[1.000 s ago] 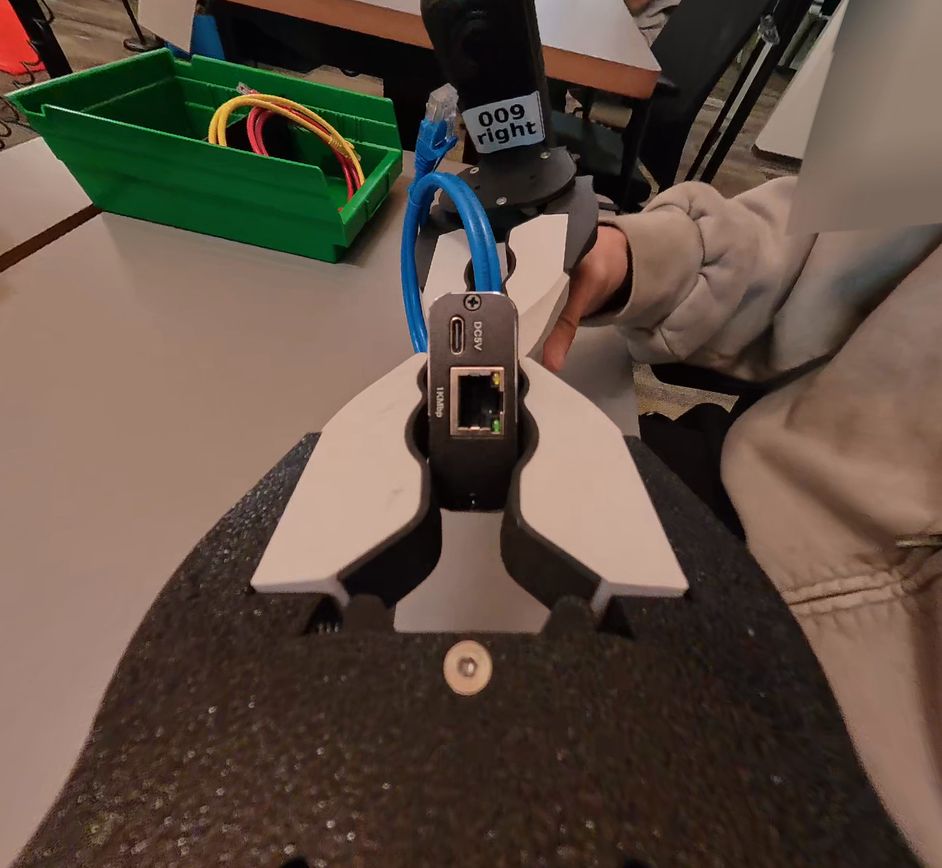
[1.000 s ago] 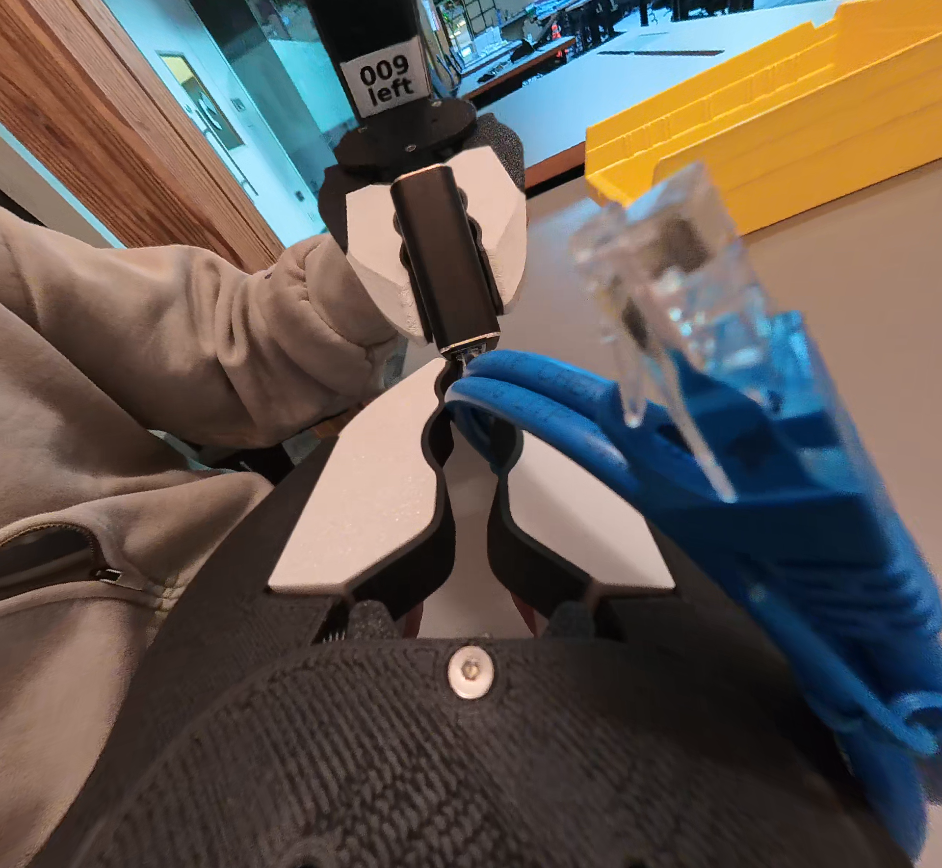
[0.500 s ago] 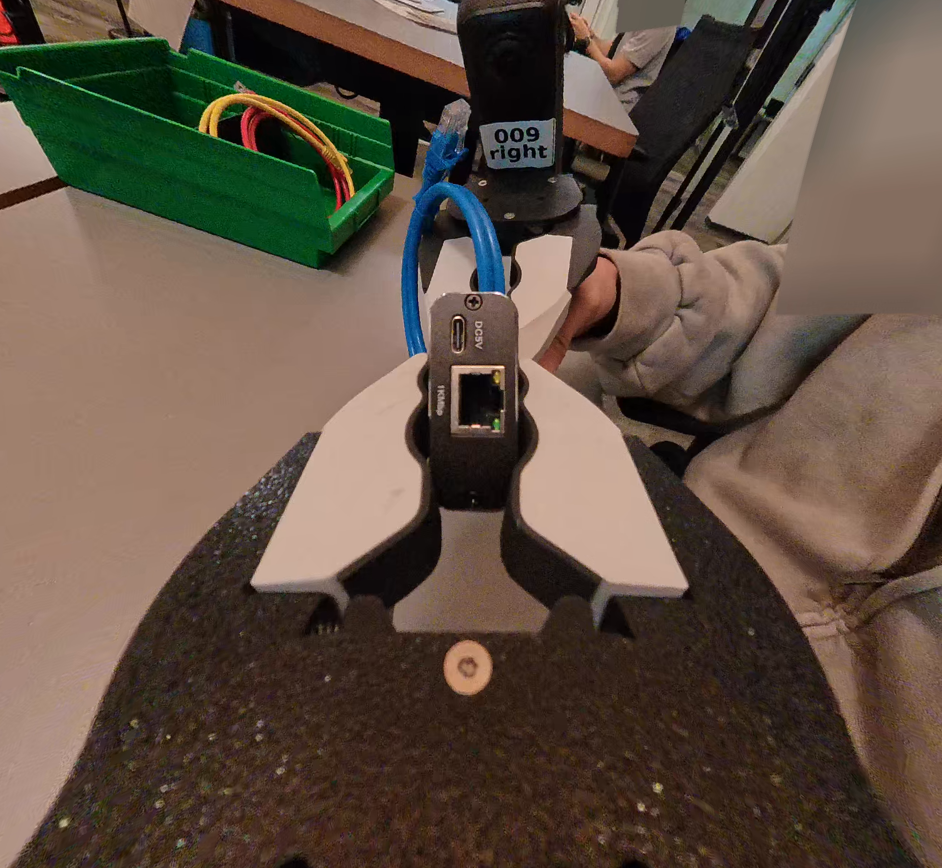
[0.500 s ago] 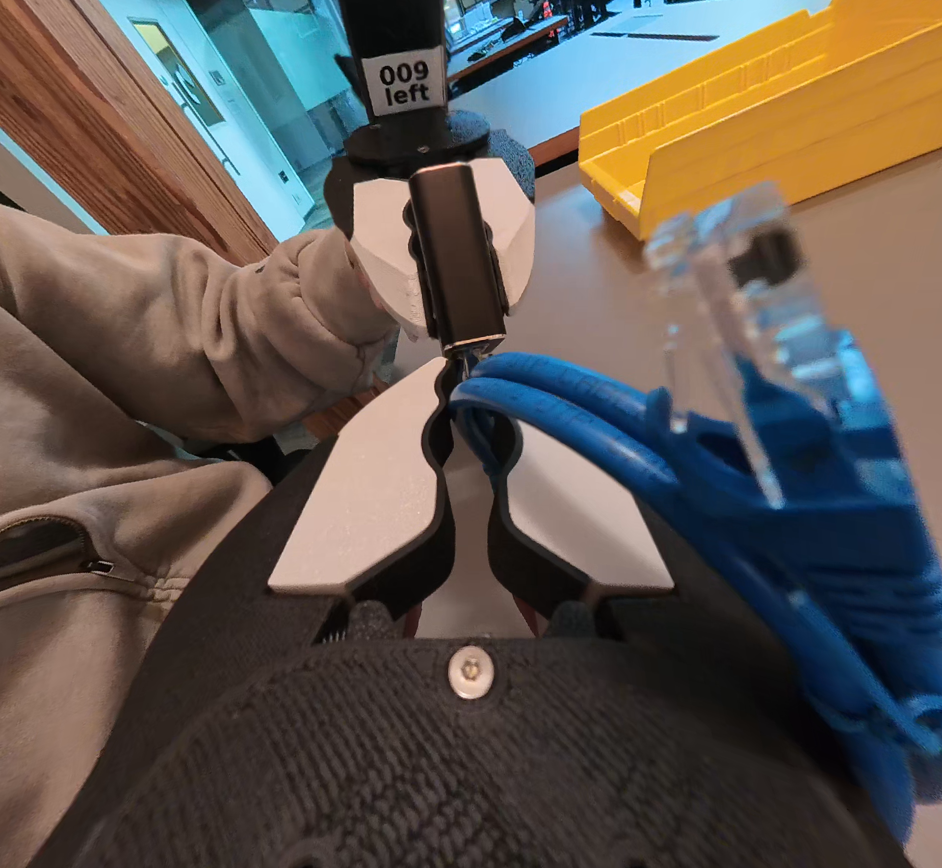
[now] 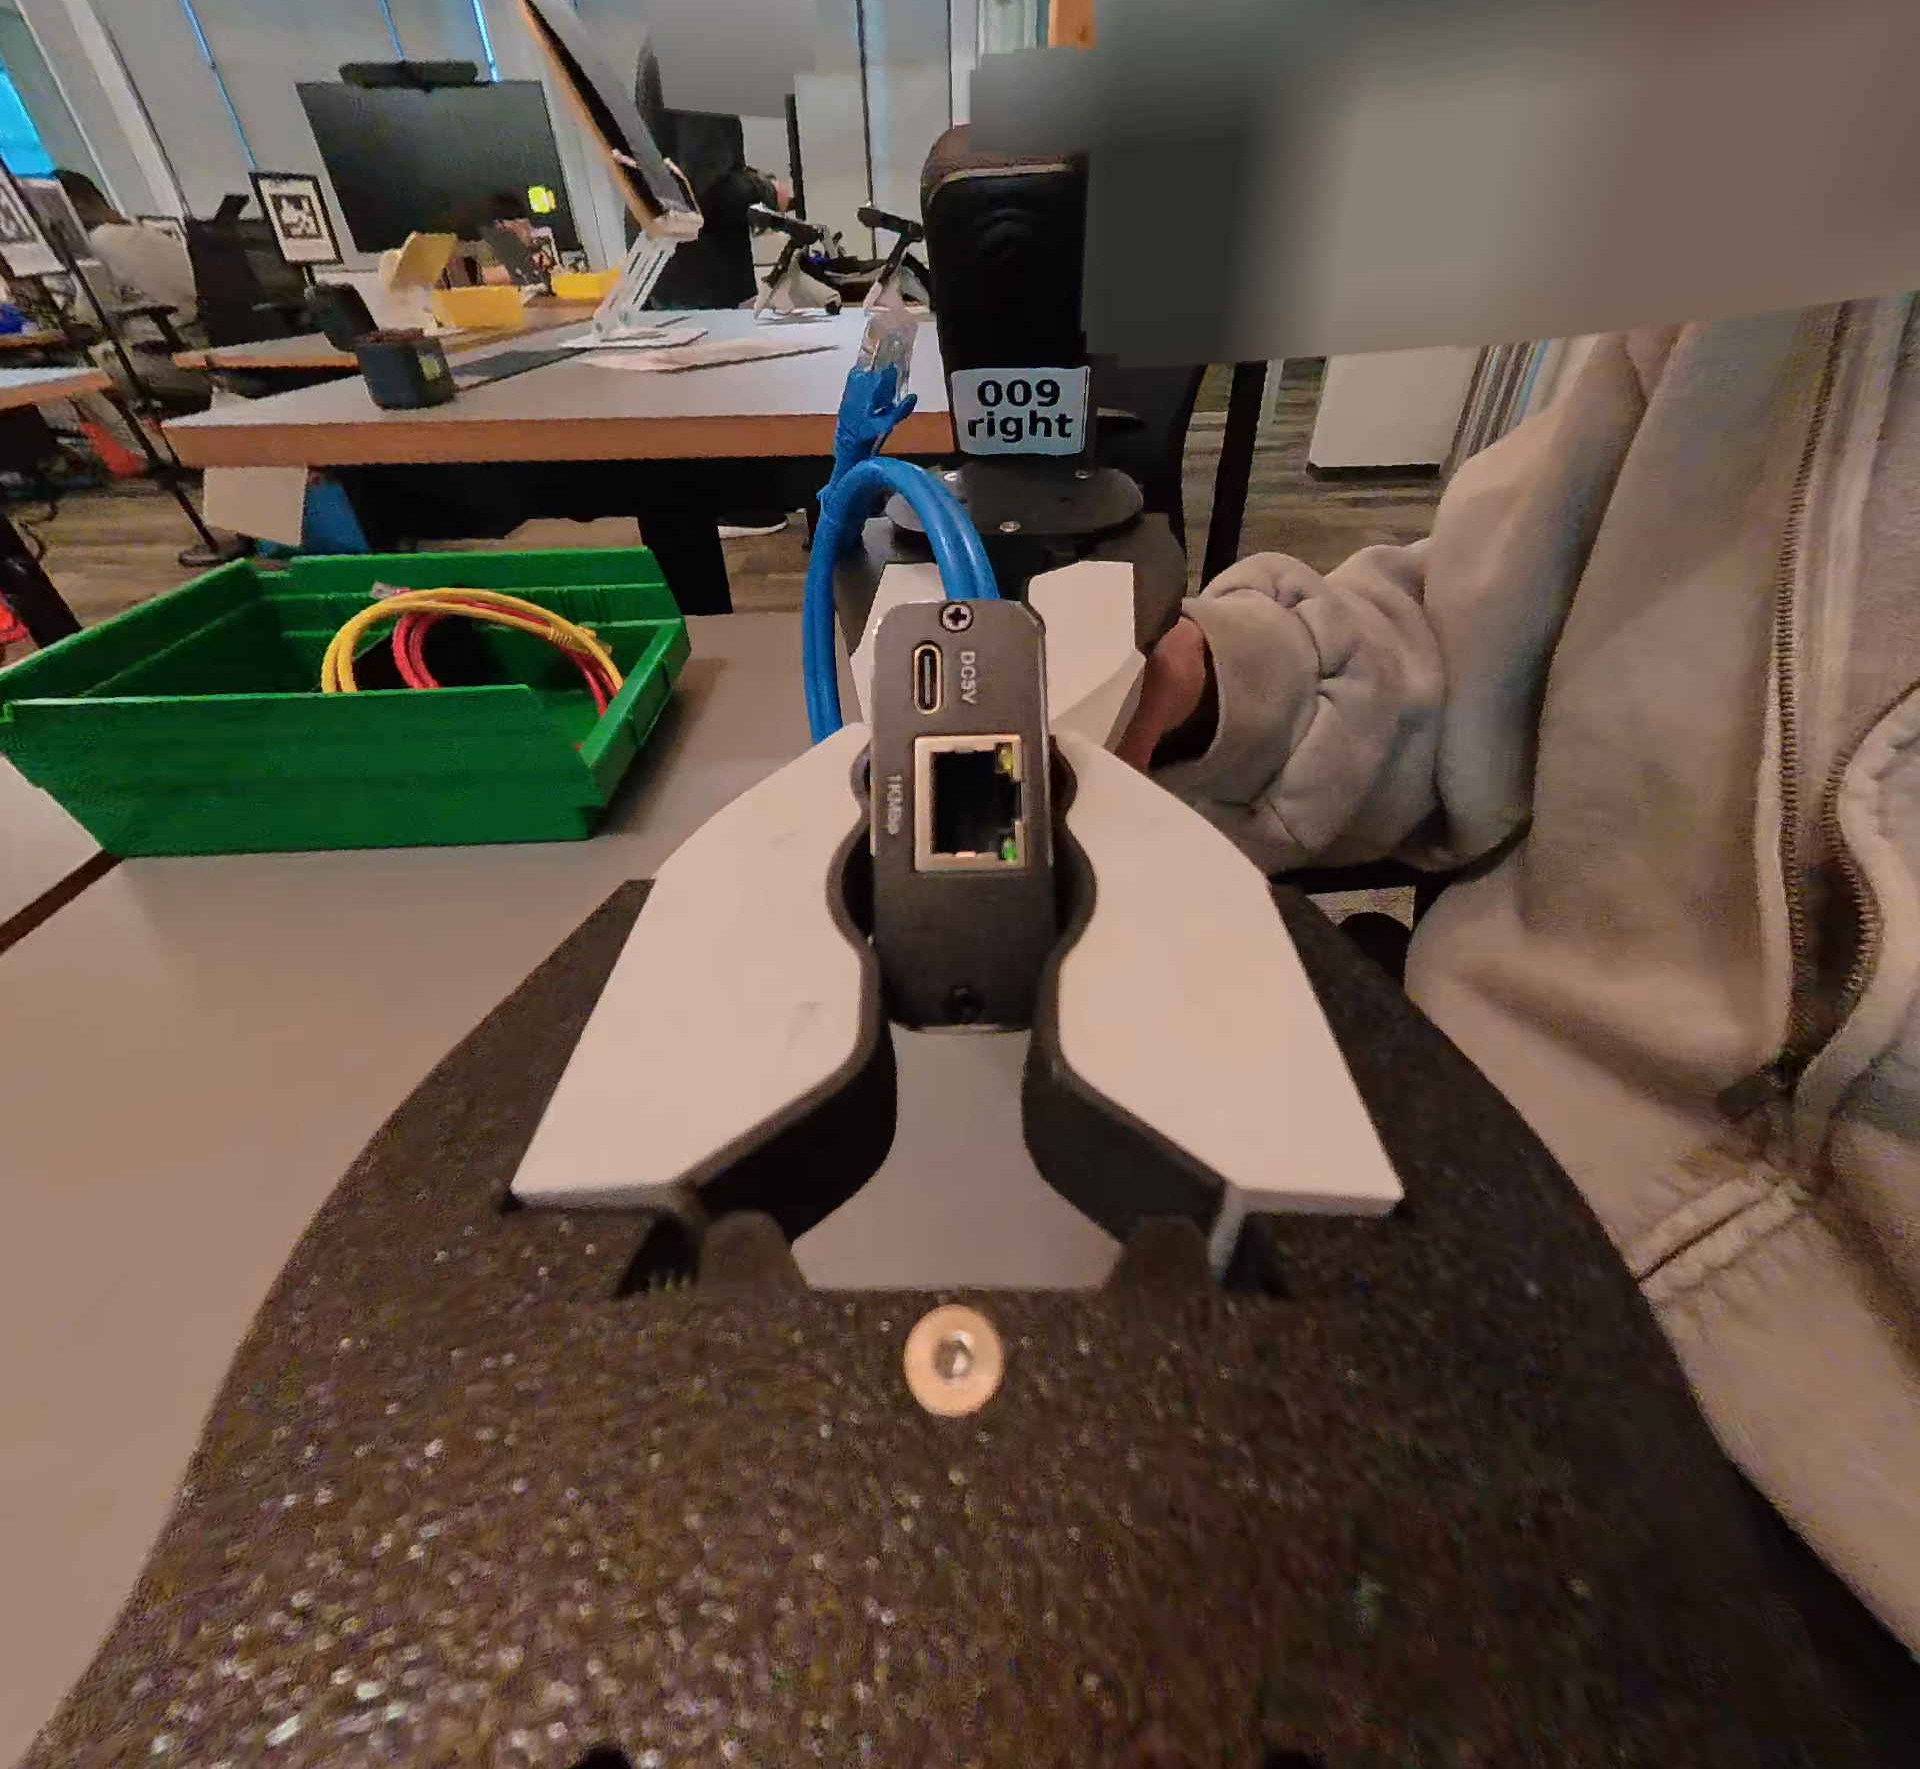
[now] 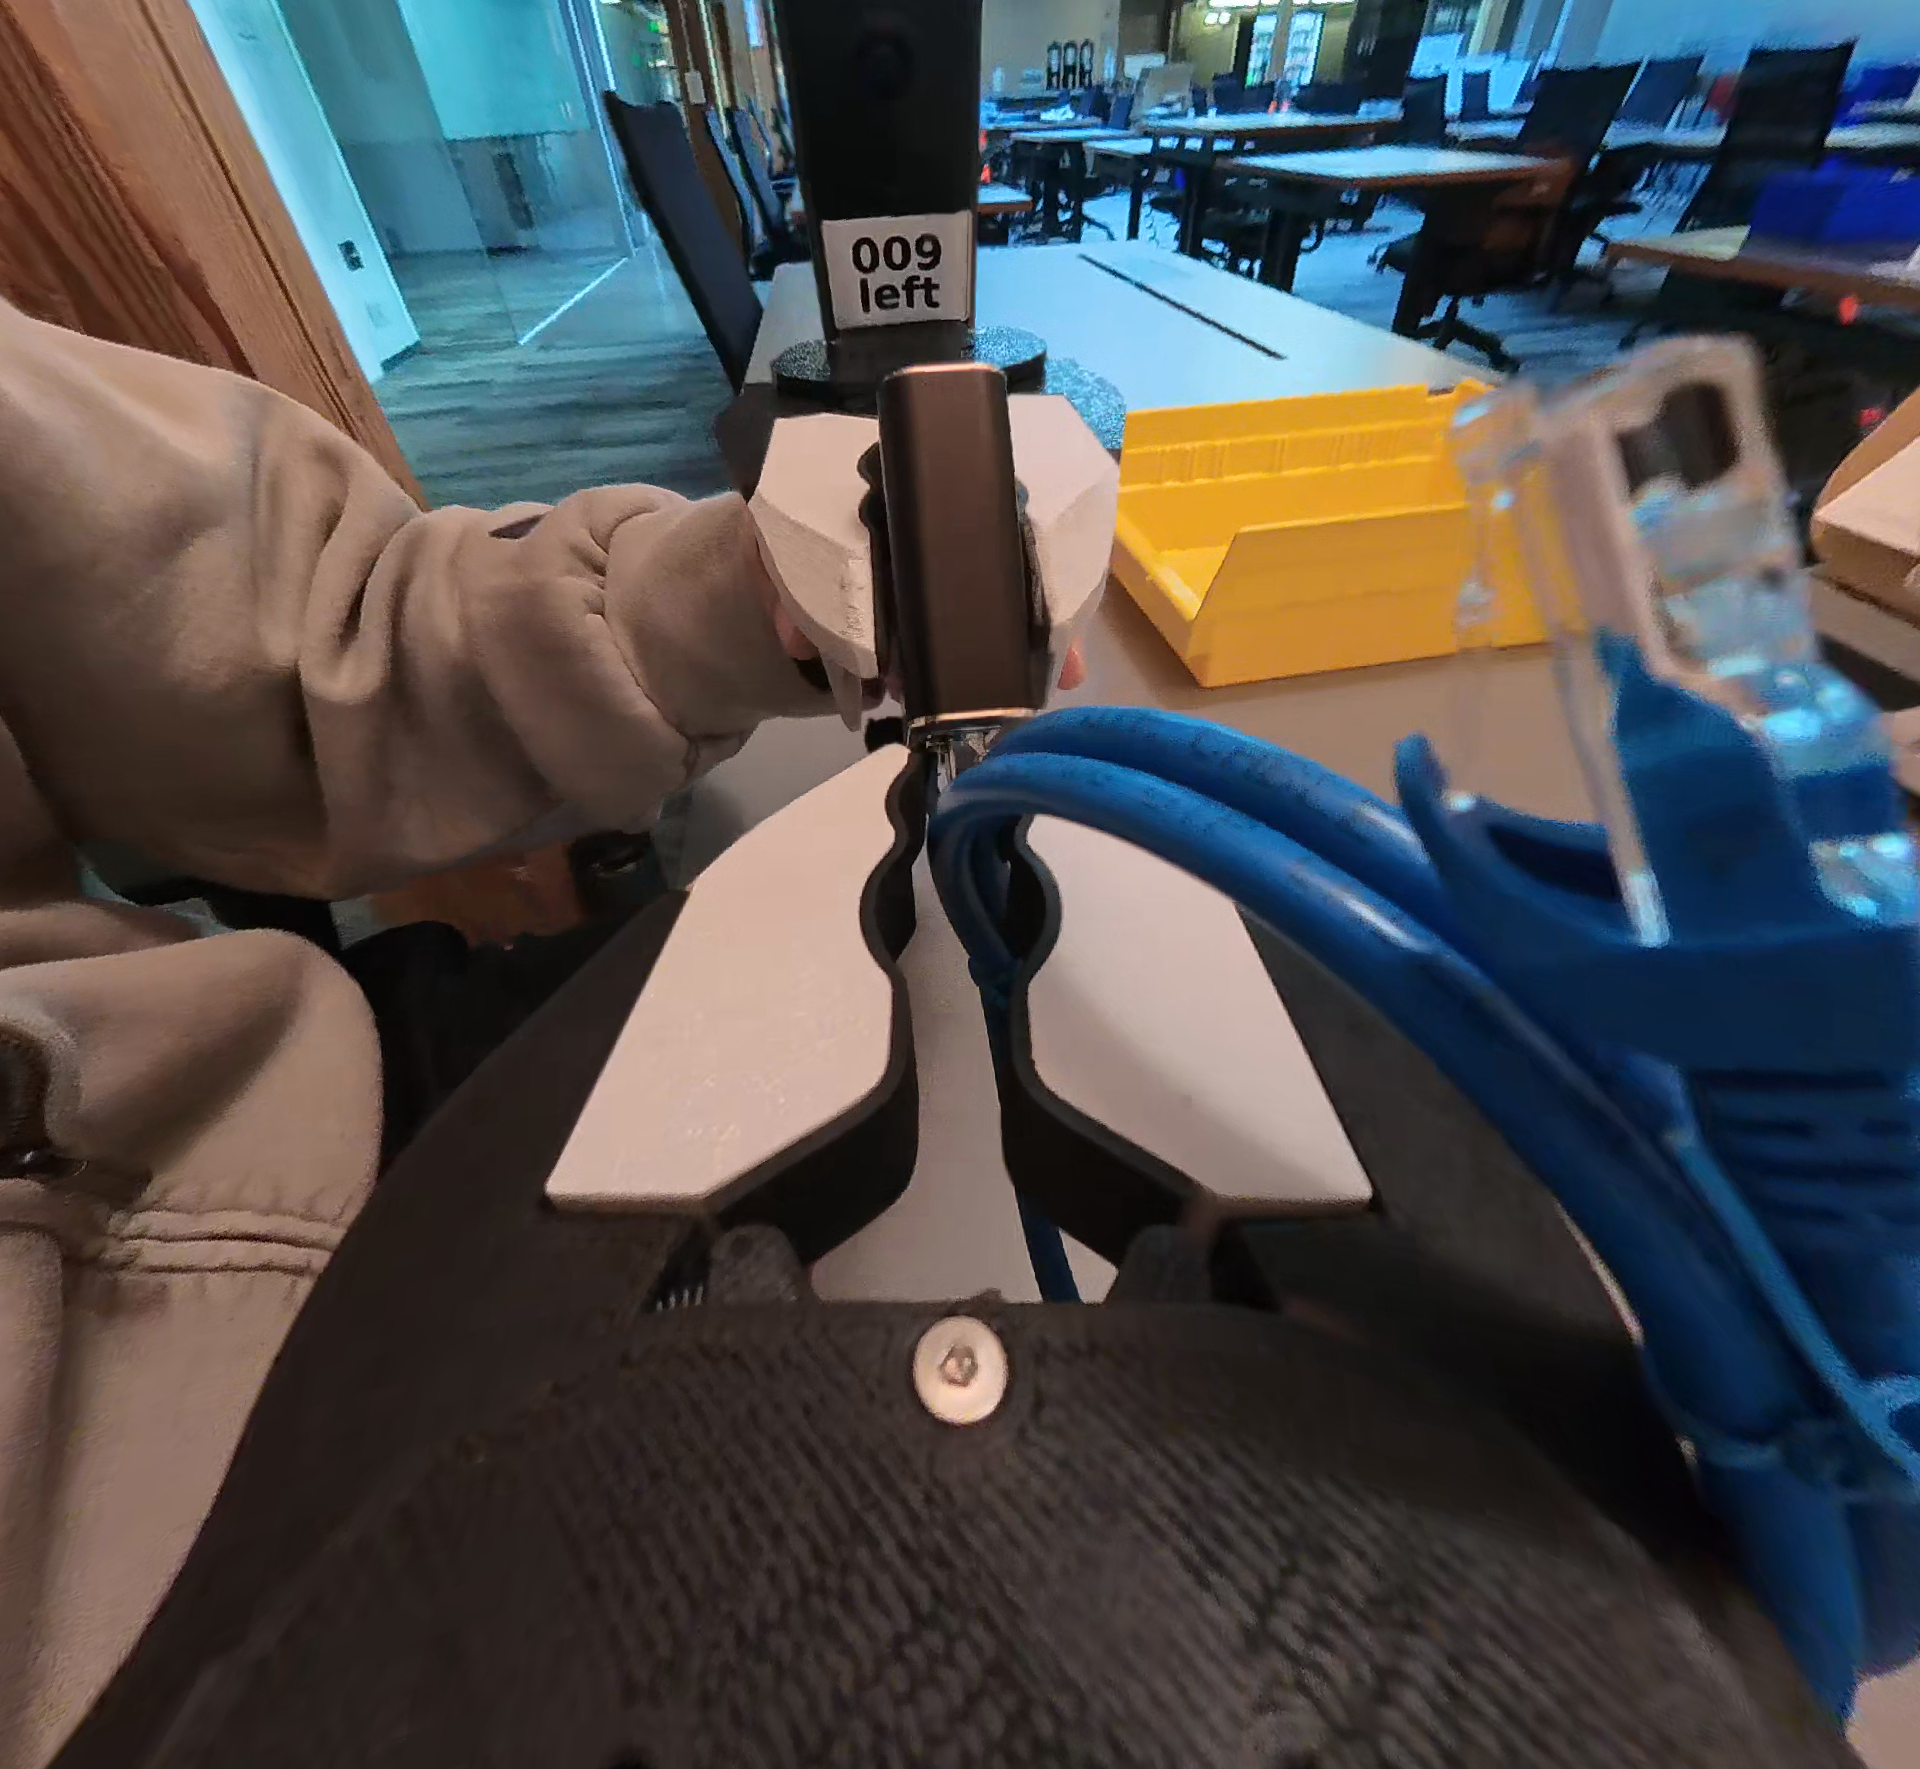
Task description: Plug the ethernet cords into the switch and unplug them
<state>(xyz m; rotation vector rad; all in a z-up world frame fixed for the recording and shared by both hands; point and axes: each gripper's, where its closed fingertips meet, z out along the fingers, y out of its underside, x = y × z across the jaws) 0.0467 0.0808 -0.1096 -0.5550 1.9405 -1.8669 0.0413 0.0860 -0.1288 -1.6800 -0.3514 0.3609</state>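
Jaws of the left gripper [image 5: 961,846] clamped on a small dark metal switch [image 5: 961,815] above the desk [image 5: 260,1044], right gripper [image 6: 961,846] pinching a looped blue ethernet cord [image 6: 1195,784], plugged into the switch's far end, spare clear plug [image 6: 1652,556] dangling free.

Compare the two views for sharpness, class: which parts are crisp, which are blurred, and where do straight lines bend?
Left wrist view: the switch in the left gripper is crisp; the green bin is slightly soft. Right wrist view: the clear plug of the blue ethernet cord is blurred, very near the lens; the yellow bin is clearer. Both views bow straight lines outward, wide-angle.
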